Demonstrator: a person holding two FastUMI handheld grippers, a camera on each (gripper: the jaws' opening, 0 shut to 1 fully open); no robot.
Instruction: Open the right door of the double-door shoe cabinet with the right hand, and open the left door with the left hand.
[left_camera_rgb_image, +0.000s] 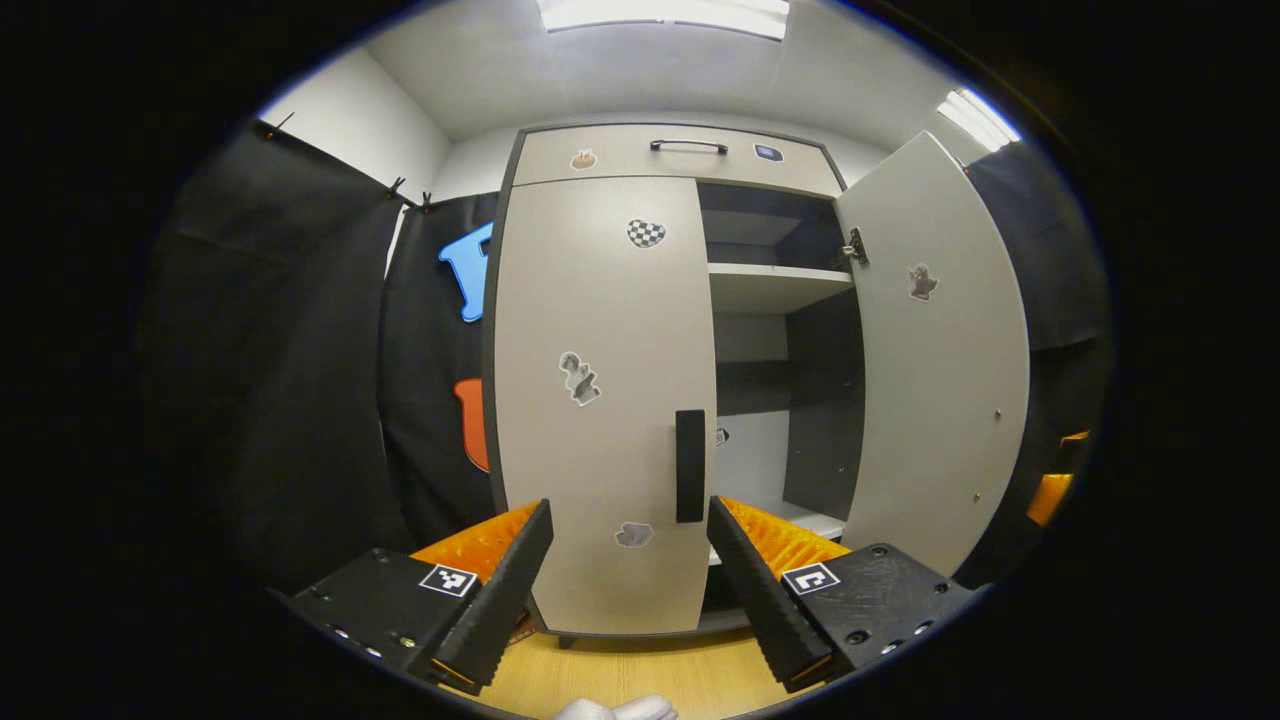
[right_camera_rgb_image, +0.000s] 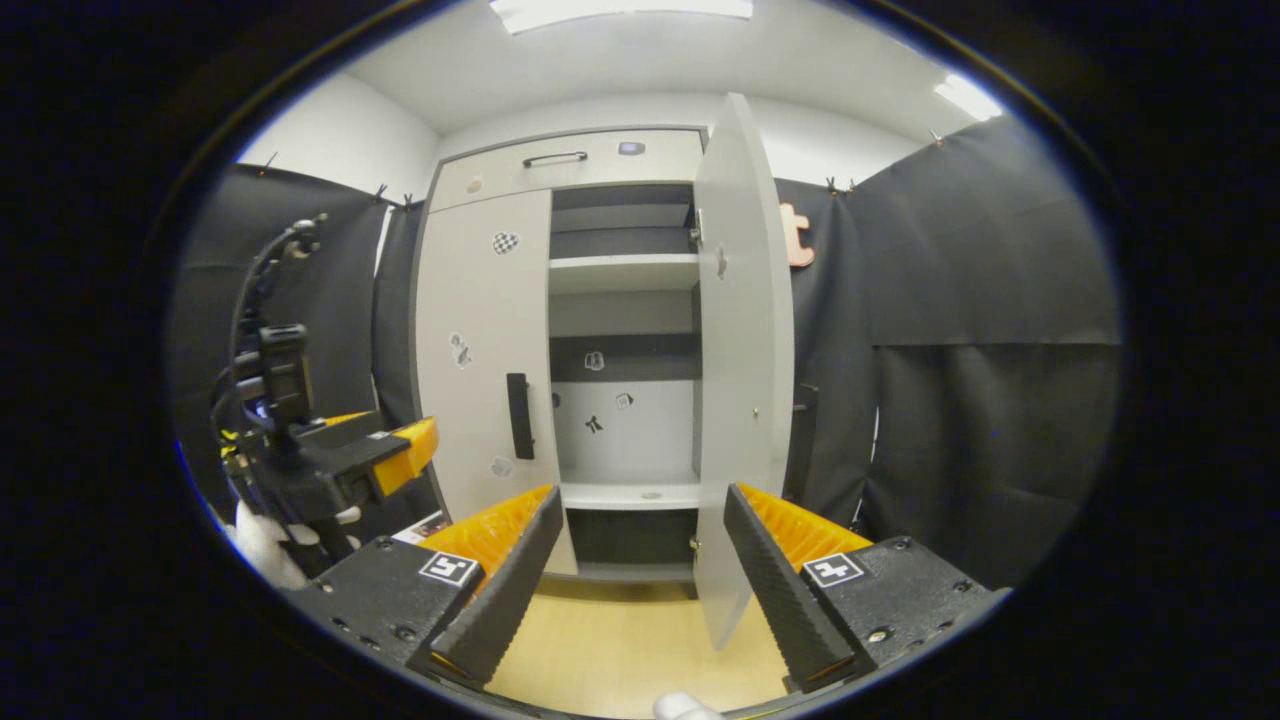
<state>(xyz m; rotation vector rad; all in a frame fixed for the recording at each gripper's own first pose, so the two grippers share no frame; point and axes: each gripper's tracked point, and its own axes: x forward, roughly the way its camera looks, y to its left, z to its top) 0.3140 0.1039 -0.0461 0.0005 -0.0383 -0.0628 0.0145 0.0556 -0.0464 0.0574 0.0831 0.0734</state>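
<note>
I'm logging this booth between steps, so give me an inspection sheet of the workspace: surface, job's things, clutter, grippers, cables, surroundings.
Surface: wood floor, bare where seen.
Job's things: cabinet right door swung open; left door shut, its handle untouched.
Clutter: nothing seen; shelves look empty.
Grippers: left gripper open, in front of the left door handle, not touching it; right gripper open, holding nothing, in front of the open side.
Cables: a cable loops above the left gripper in the right gripper view.
Surroundings: black cloth on both sides, ceiling lights on, top drawer shut.
</note>
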